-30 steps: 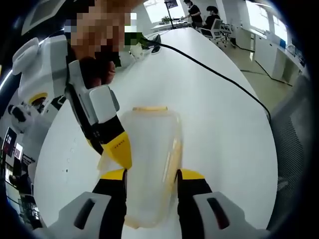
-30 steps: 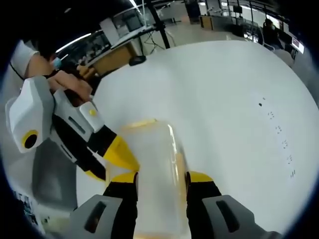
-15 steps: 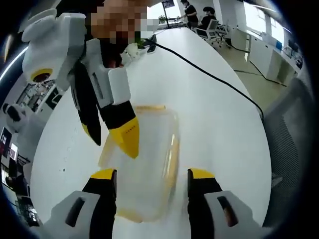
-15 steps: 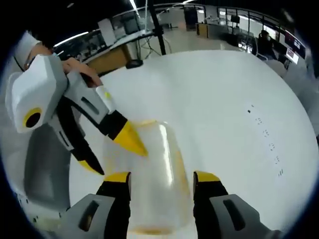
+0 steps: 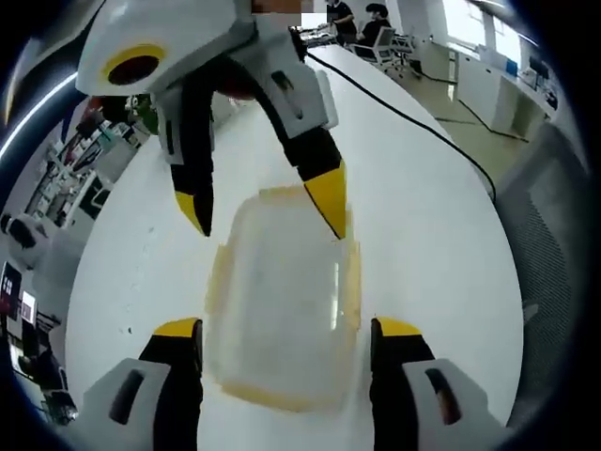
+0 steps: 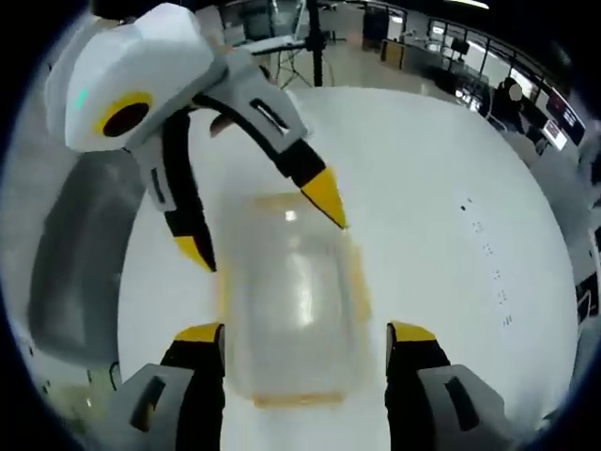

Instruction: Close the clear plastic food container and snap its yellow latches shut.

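Observation:
The clear plastic container point(image 5: 282, 301) lies flat on the white table point(image 5: 423, 244) with its lid on. Yellow latches point(image 5: 352, 282) run along its edges; I cannot tell whether they are snapped down. My left gripper point(image 5: 286, 331) is open, with its jaws either side of the container's near end and apart from it. My right gripper point(image 5: 263, 205) reaches in from the top of the left gripper view, open over the far end. In the right gripper view, the container point(image 6: 291, 291) sits between my open right gripper point(image 6: 305, 334) and the left gripper point(image 6: 263, 225).
A black cable point(image 5: 404, 117) trails across the table beyond the container. People sit at desks point(image 5: 362, 19) far behind. A grey rounded seat back point(image 6: 66, 263) stands beside the table edge. Small dark marks point(image 6: 488, 263) dot the tabletop.
Both grippers have opened wider and drawn back off the container's sides. Each now looks down on it more steeply, and the opposite gripper has swung over its far end.

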{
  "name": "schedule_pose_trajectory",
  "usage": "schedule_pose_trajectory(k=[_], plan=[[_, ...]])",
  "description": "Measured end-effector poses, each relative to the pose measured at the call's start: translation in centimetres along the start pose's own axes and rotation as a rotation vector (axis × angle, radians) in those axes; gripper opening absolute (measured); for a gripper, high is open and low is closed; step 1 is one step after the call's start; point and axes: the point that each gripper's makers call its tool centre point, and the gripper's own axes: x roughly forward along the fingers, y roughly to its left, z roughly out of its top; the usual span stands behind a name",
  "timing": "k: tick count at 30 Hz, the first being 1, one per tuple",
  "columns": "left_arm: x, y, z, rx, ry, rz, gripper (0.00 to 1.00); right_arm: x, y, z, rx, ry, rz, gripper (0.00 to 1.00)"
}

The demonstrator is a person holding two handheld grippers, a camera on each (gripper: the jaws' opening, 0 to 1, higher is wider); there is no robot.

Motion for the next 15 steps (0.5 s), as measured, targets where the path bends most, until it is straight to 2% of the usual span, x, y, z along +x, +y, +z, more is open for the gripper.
schedule_pose_trajectory(k=[6,10,15], plan=[[0.8,0.3,-0.8,0.020,0.029,-0.025,0.82,0.3,0.7,-1.2,-0.058,0.059,-0.046,0.79],[1.3,0.2,-1.3,0.023,0.044,-0.040,0.83,0.7,0.4,-1.9,-0.093,0.093,-0.089,0.79],[1.8,0.2,-1.9,0.035,0.066,-0.051,0.83,1.2,0.4,-2.4,-0.109,0.104,-0.105,0.79]])
